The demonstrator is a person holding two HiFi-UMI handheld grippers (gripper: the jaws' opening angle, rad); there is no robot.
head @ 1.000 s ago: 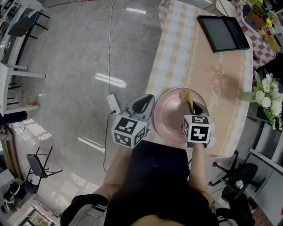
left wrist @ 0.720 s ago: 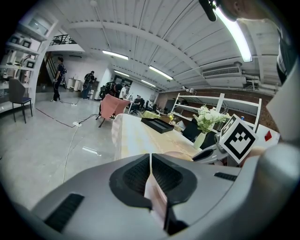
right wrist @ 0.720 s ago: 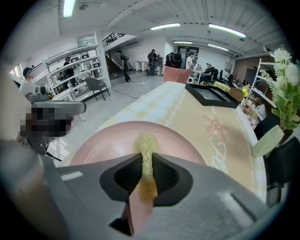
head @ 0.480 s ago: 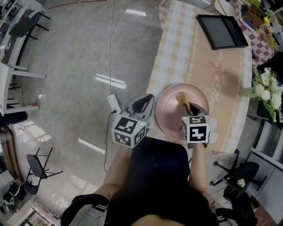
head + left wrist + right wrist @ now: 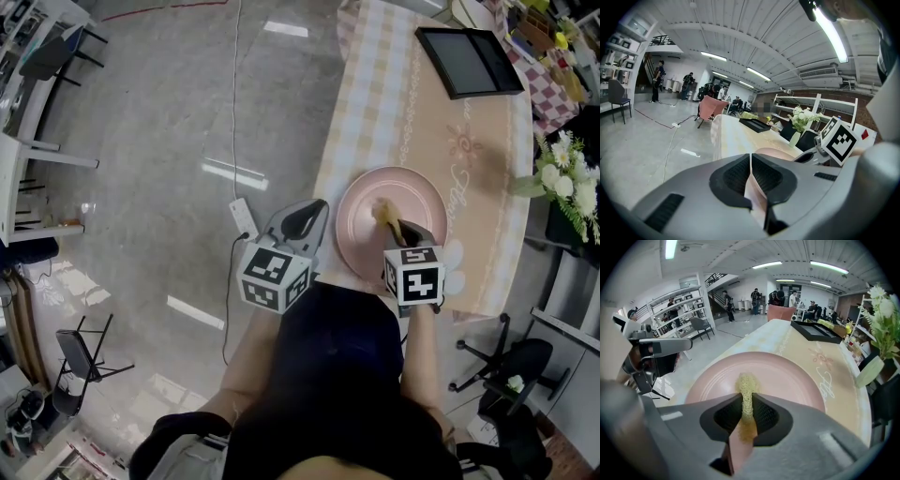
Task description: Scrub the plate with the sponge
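Note:
A round pink plate (image 5: 412,192) lies on the near end of the table (image 5: 375,103); the right gripper view shows it too, the plate (image 5: 787,376) filling the middle. My right gripper (image 5: 401,231) hangs over the plate's near half, shut on a yellow-green sponge (image 5: 382,212). That sponge (image 5: 746,385) stands on edge between the right gripper (image 5: 746,397) jaws, its tip resting on the plate's middle. My left gripper (image 5: 307,214) stays at the table's left edge, just off the plate's rim. In its own view the left gripper (image 5: 750,161) is shut with nothing held.
A black tray (image 5: 469,59) sits at the table's far end, and white flowers in a vase (image 5: 567,178) stand at its right edge. A power strip (image 5: 242,217) and cable lie on the floor to the left. A black office chair (image 5: 511,370) stands at the near right.
The sponge has slid from the far part of the plate toward its middle, still in my right gripper. The left gripper has kept its place.

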